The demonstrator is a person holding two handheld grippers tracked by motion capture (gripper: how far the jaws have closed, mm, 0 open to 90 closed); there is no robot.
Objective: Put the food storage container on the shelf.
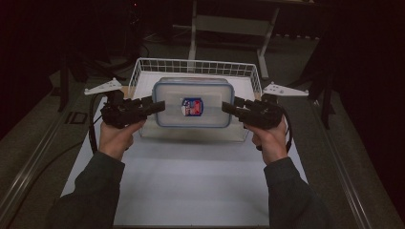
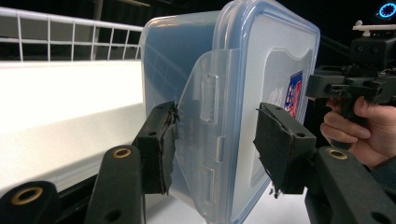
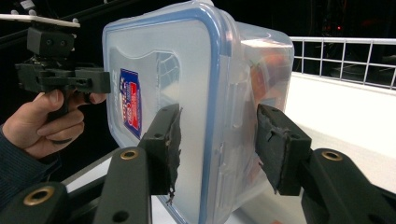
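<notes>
So the white bench [image 1: 191, 191] carries a wire basket [image 1: 143, 67] at its far edge, and the clear lidded container [image 1: 192, 102] hangs above the basket's near side, looks like mid-lift. The left gripper [image 1: 154, 107] clamps one short end over the latch flap, and the right gripper [image 1: 230, 108] clamps the opposite end. Next move, I'd guess: both hands travelling level together, or it tips.

Both claws [image 1: 160, 107] [image 1: 228, 108] level — jaws half-spread, inward-facing
</notes>
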